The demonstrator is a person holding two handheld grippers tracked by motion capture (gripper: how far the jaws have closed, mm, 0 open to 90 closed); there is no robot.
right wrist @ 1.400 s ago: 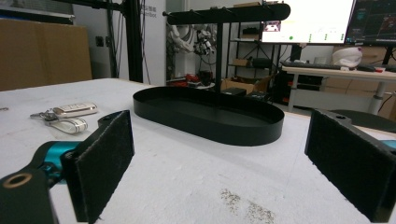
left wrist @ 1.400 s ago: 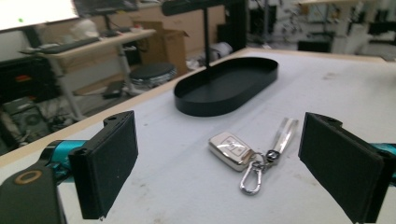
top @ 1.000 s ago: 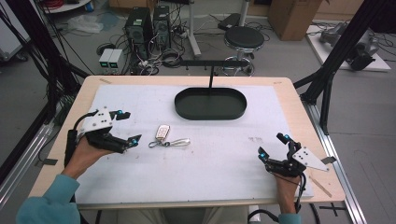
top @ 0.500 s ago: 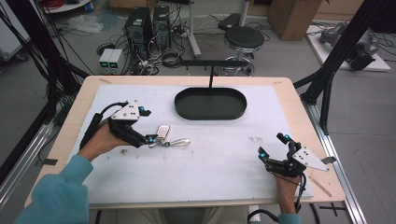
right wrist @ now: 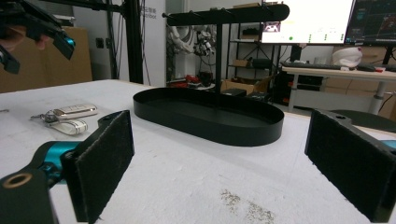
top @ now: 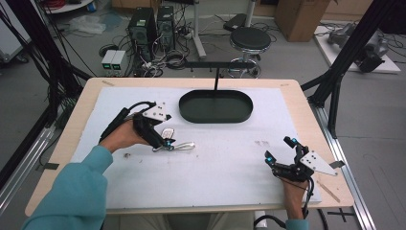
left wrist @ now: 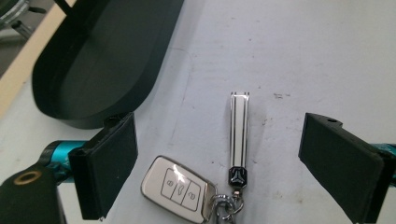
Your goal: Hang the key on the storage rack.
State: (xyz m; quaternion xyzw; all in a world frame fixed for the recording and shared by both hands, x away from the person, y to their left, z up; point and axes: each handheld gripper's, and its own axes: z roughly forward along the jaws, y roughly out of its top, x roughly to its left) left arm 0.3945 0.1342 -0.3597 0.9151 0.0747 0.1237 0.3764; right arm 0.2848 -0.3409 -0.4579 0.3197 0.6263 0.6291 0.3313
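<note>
A car key fob [left wrist: 180,186] in a white cover lies flat on the white mat, joined by a ring to a white strap [left wrist: 238,130]. My left gripper [left wrist: 223,140] hovers open over them, one jaw on each side, touching neither. In the high view the left gripper [top: 162,141] sits at the mat's left centre, covering part of the key fob [top: 168,133]. My right gripper [top: 278,149] rests open near the front right, with nothing between its jaws. In the right gripper view the key fob [right wrist: 74,111] lies far to the left.
A black oval tray [top: 215,120] stands at the back centre of the mat, with a thin black T-shaped rack [top: 216,72] rising from it. Its wall [left wrist: 88,70] is just beyond my left jaw. The wooden table edge [top: 306,124] borders the mat.
My left gripper has travelled right from the mat's left edge to sit over the key fob, staying open. The right gripper and the key have not moved.
</note>
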